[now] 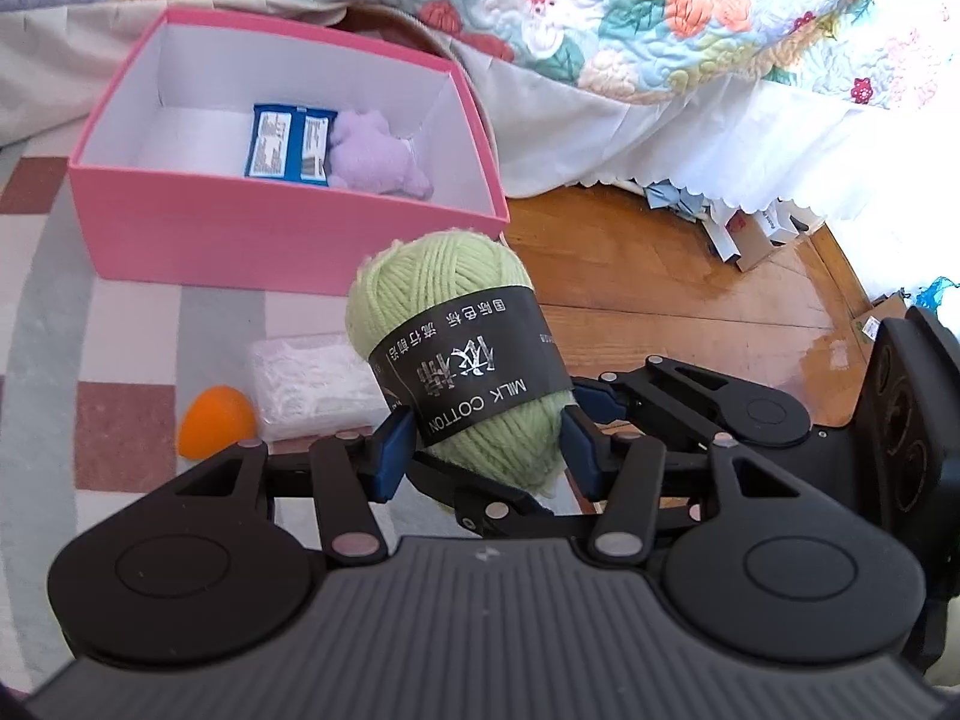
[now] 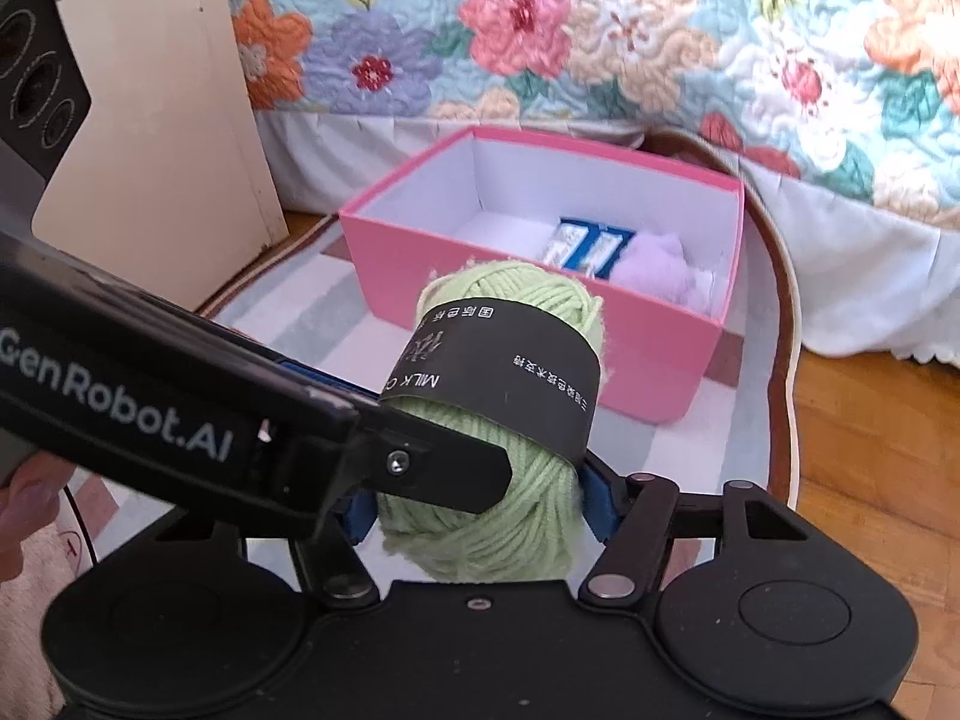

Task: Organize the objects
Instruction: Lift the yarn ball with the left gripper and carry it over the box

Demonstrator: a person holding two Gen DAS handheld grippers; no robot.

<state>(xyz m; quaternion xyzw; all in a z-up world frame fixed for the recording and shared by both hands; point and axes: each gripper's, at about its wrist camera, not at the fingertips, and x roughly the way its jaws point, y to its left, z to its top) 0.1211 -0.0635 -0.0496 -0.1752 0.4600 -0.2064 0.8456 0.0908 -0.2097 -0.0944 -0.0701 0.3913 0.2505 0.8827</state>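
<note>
A flowered quilt (image 2: pixel 600 42) is hanging down across the back of the scene, with a white frilled skirt (image 1: pixel 690 138) falling below it to the wooden floor (image 1: pixel 660 276). In front of that, a checked rug (image 1: pixel 120 360) is spreading over the floor, and a pale board (image 2: pixel 162 162) is leaning up at the left of the right wrist view.

On the rug a pink box (image 1: pixel 240 240) is sitting open, white inside. In it a blue packet (image 1: pixel 288 144) is lying flat, and just beside it, touching, a lilac plush toy (image 1: pixel 378 156).

Now the action: a ball of green yarn (image 1: pixel 456 300) with a black paper band (image 1: pixel 474 372) is hanging in the air in front of the box, clear of the rug. The left gripper (image 1: pixel 486 438) is clamping it, jaws partly apart, blue pads (image 1: pixel 396 444) pressing into the lower end of the ball. The right gripper (image 2: pixel 480 504) is on the same ball too, jaws a good way apart, one blue pad (image 2: pixel 600 498) lying against the yarn on the right; the left gripper's black arm is crossing in front of the other side, so I cannot tell whether that pad is pressing.

Down on the rug, a clear bag of white picks (image 1: pixel 312 384) is lying near the box, and a small orange egg-shaped sponge (image 1: pixel 216 420) is resting just beside it.
</note>
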